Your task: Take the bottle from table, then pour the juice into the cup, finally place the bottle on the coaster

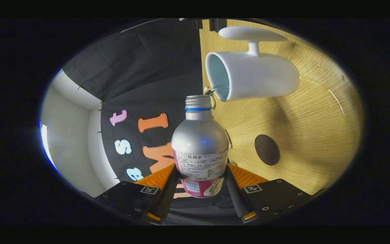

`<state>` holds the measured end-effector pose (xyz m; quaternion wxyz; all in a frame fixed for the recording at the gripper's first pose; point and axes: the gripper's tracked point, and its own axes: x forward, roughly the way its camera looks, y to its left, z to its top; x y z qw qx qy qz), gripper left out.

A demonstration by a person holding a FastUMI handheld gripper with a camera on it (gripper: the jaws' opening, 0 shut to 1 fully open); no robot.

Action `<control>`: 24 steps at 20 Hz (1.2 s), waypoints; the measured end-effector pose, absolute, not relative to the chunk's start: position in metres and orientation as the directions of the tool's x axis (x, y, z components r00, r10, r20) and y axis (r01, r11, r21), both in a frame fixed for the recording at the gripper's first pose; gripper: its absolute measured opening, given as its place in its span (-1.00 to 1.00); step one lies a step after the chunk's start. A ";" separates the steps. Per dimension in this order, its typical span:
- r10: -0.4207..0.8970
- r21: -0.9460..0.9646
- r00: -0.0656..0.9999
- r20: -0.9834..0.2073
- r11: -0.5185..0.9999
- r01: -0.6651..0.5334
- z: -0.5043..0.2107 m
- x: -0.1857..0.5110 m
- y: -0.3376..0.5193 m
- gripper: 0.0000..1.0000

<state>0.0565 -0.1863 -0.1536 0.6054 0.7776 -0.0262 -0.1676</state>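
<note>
Silver metal with a blue ring under its threaded, uncapped neck, the bottle (200, 142) sits between the two fingers of the gripper (200, 176), which press on its labelled lower body from both sides, so the tool is clamped on it. The whole view is rolled sideways, with the wooden table (317, 135) standing like a wall beside the bottle. The bottle's open mouth lies just at the rim of the white cup (249, 79), very near or touching it; I cannot tell which. The cup stands on the table beyond the fingers, its opening facing the bottle's mouth and its handle on the far side. The dark round coaster (266, 149) lies flat on the table, apart from the cup and near the bottle's shoulder.
</note>
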 end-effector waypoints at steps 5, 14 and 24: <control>-0.247 0.950 0.942 -0.226 -0.271 0.157 -0.155 0.059 -0.191 0.49; -0.272 0.950 0.940 -0.207 -0.286 0.126 -0.150 0.058 -0.198 0.49; -0.299 0.941 0.937 -0.179 -0.330 0.075 -0.137 0.061 -0.208 0.50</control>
